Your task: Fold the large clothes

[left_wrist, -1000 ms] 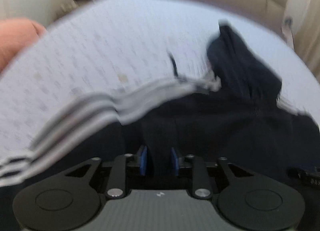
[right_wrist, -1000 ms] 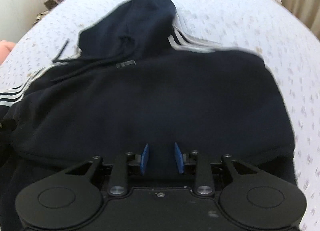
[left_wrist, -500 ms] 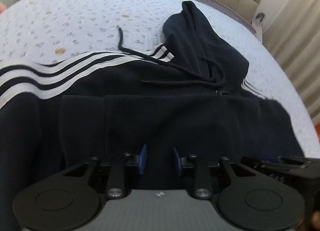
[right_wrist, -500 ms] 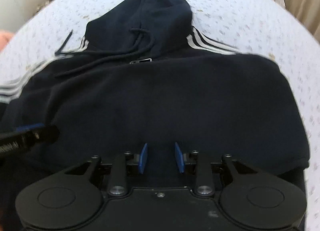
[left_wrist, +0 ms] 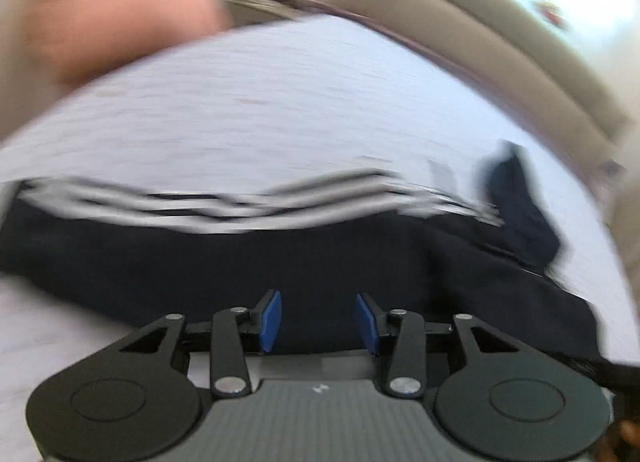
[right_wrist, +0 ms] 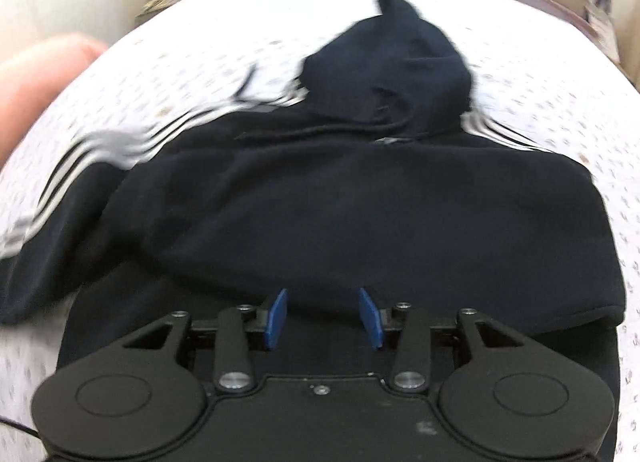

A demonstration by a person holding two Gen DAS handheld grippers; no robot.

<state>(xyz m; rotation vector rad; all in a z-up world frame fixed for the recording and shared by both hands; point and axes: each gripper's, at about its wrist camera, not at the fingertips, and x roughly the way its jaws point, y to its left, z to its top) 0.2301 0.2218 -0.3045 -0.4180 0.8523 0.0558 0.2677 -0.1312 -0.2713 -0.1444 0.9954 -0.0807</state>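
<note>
Across the bed (right_wrist: 520, 62) lies the navy hoodie (right_wrist: 360, 202), hood (right_wrist: 392, 62) toward the headboard, striped sleeve (right_wrist: 80, 166) stretched out on the hood's left. We see the right gripper (right_wrist: 323, 318) over the hem and the left gripper (left_wrist: 318, 320) over the sleeve side; both sets of jaws are opening, pinching nothing. Next we should grip the sleeve near its cuff and lay it flat across the chest. Half a second ago both grippers were narrower, and the left view faced the hood.
</note>
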